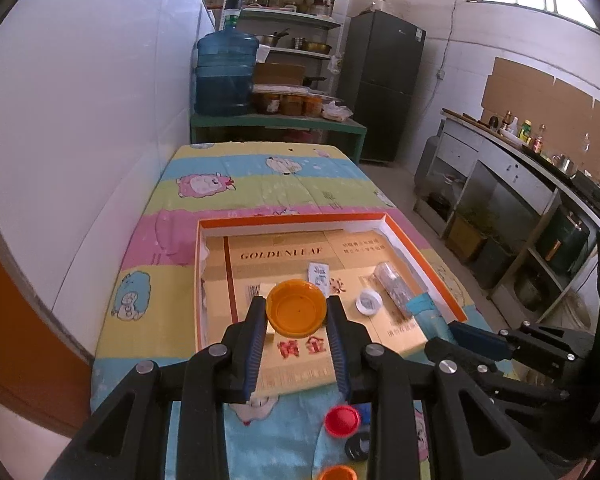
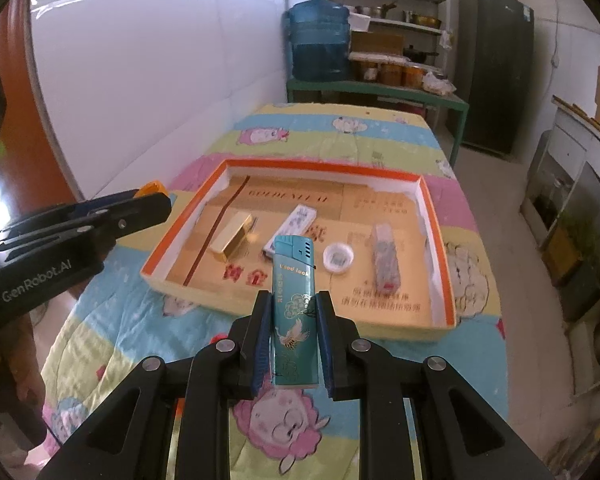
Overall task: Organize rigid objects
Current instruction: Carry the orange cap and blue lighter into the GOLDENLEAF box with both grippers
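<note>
My left gripper (image 1: 296,309) is shut on an orange bottle cap (image 1: 296,307), held over the near part of an orange-rimmed shallow box (image 1: 420,264). My right gripper (image 2: 293,302) is shut on a teal lighter (image 2: 294,312) that stands up between the pads, just short of the box (image 2: 180,220). Inside the box lie a gold bar-shaped case (image 2: 233,238), a white-blue lighter (image 2: 290,226), a white cap (image 2: 339,258) and a clear patterned lighter (image 2: 385,258). The left gripper (image 2: 156,200) also shows from the side in the right wrist view.
The box rests on a cartoon-print quilt (image 2: 380,132) over a table. Red (image 1: 342,420), black (image 1: 358,446) and orange (image 1: 338,473) caps lie on the quilt near me. A white wall runs along the left; a green bench with a water jug (image 1: 226,74) stands behind.
</note>
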